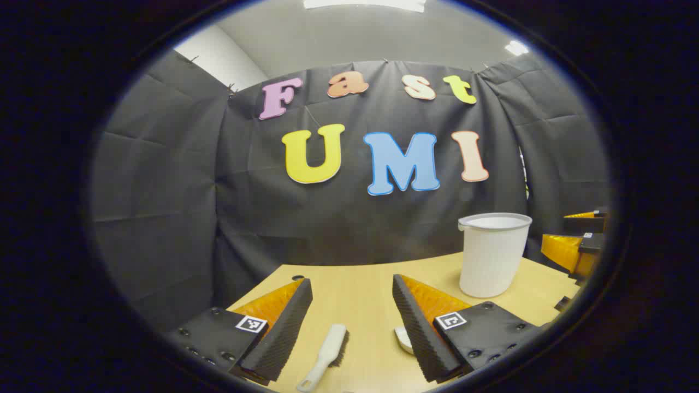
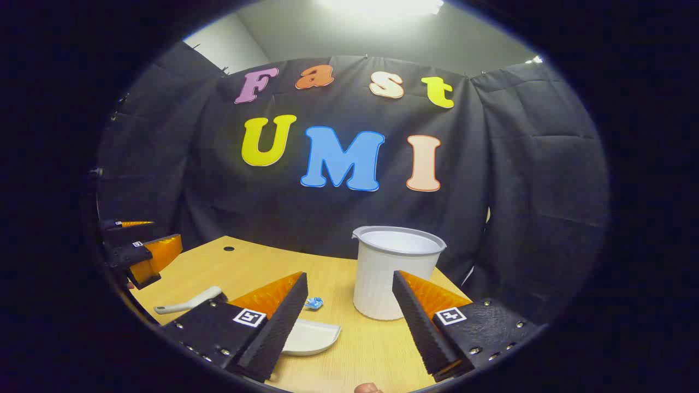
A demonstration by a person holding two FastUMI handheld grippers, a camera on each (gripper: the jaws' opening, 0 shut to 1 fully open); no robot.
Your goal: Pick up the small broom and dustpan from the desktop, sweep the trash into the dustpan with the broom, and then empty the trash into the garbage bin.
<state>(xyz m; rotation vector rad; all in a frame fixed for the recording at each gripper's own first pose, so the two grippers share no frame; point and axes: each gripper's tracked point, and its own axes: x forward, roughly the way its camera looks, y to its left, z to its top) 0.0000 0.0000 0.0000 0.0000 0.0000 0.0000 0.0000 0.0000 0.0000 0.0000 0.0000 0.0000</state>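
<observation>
1. Left gripper view: the left gripper hangs wide and empty above the worktop. The small broom lies flat between its fingers, on the near left side of the white garbage bin, with a sliver of the dustpan peeking out beside the right-hand finger. Nothing is lifted, so by my reading the task stands at its very start: picking up, sweeping and emptying all remain.

2. Right gripper view: the right gripper is also spread wide and holds nothing. The garbage bin stands upright just beyond its fingers. The dustpan rests on the worktop on the near left of the bin.

3. This view adds what the other lacks: the trash, a small blue crumpled scrap, lying unswept just left of the bin's base, beyond the dustpan. It also shows the left gripper far left of the bin, above the broom.
</observation>
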